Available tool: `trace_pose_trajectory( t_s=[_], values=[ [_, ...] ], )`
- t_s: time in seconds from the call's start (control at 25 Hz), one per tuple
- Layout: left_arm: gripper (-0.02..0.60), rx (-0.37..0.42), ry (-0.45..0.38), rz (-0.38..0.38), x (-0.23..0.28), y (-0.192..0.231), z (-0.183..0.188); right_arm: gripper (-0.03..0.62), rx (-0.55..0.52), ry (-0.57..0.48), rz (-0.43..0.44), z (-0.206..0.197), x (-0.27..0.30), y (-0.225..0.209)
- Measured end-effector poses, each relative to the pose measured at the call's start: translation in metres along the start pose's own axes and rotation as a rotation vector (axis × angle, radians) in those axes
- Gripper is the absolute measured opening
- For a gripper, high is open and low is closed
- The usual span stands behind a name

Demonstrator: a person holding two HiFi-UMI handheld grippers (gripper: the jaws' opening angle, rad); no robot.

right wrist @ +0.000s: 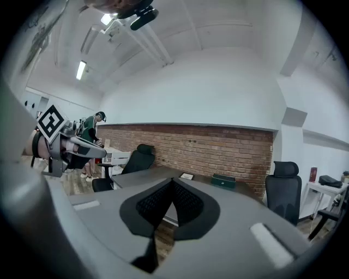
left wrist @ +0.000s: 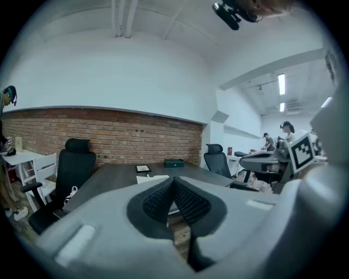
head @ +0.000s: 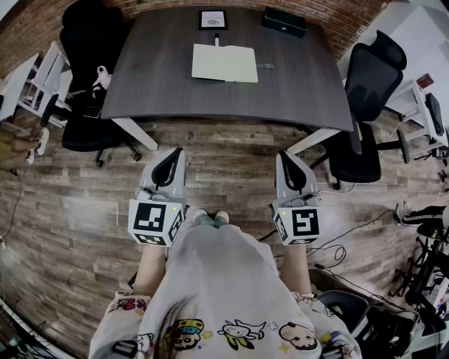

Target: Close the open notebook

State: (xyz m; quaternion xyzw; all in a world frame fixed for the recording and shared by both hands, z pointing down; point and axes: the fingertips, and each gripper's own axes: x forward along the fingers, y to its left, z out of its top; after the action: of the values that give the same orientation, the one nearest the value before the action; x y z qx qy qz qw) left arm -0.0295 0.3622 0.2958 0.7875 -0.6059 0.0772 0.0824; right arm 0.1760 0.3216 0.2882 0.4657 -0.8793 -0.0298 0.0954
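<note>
A: Both sets of jaws are shut w/ nothing in them. Your left gripper (head: pixel 173 156) and right gripper (head: pixel 286 156) are held out in front of you over the wood floor (head: pixel 224 165), well short of the bench (head: pixel 161 87).

B: So risk no. 1 is the walk-up. There are cables (head: pixel 337 252) on the floor to your right, so watch your feet. The black chair (head: pixel 365 77) also sits close to the right corner and could catch your elbow.

A: The open notebook (head: pixel 224 63) lies flat mid-bench, toward the far side, so it's a long reach. Lean in from here and you'd prob. nudge it, not lift a cover.

B: Agreed. With the jaws together you can't pinch the cover. If you only push, the book may slide on that smooth top instead of folding.

A: There's a small item (head: pixel 264 66) just beside its right edge, can't tell what. It could get swept off or trapped in the fold.

B: Farther back, a pen-like thing (head: pixel 216 41) sits at the top edge, then a framed card (head: pixel 212 19) and a dark box (head: pixel 284 21). A hard shove sends the book into them.
</note>
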Motion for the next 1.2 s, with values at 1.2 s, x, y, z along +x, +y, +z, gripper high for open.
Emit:
trace_pose_trajectory(
  t_s=[1.2],
  values=[
    [0.08,-0.061,0.013,-0.016,0.104,0.057,0.007,0.113,0.092,0.005,0.059,0.002,0.106,-0.031]
  ],
)
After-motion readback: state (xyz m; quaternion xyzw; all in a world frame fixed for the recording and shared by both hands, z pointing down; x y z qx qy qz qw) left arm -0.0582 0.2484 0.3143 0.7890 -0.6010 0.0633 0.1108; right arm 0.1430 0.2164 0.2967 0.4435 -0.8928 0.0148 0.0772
